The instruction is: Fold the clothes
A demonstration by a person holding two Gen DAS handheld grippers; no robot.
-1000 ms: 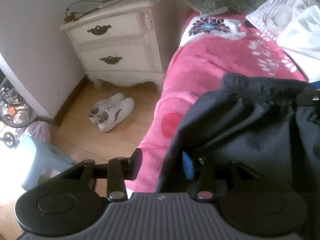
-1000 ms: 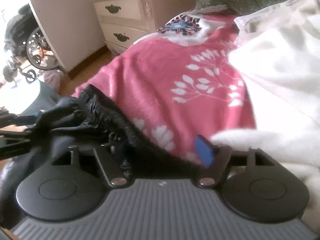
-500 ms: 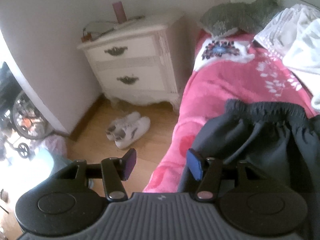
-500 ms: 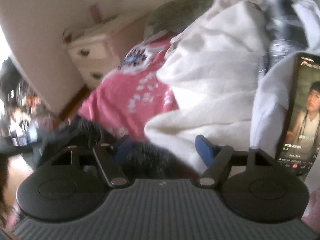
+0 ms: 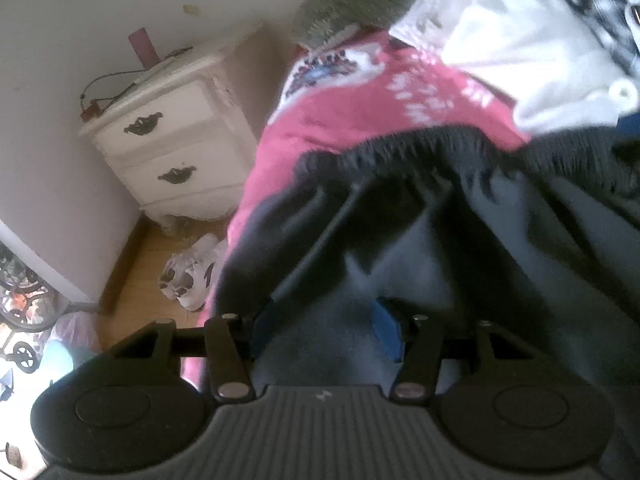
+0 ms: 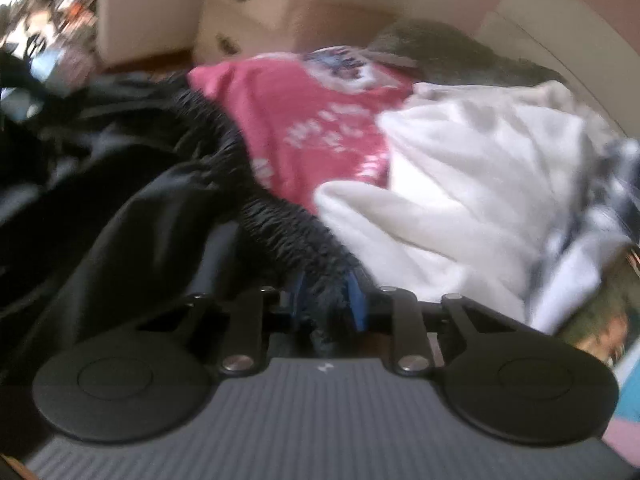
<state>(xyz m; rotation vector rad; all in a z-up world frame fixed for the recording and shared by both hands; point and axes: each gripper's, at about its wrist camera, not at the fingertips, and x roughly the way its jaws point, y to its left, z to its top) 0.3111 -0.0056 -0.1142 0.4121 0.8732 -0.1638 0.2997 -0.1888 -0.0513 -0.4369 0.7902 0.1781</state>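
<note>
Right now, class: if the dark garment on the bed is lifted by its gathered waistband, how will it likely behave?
The dark garment looks floppy: it already lies in loose folds, so it should sag and drape. Its ruffled waistband, between the closing pads of the right hand-held gripper, probably gives a bunchy grip. The smooth cloth may slide over the pink blanket.

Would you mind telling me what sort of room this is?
Most likely a home bedroom: a bed under a pink blanket, a white nightstand against the wall, and sneakers on the wooden floor.
</note>
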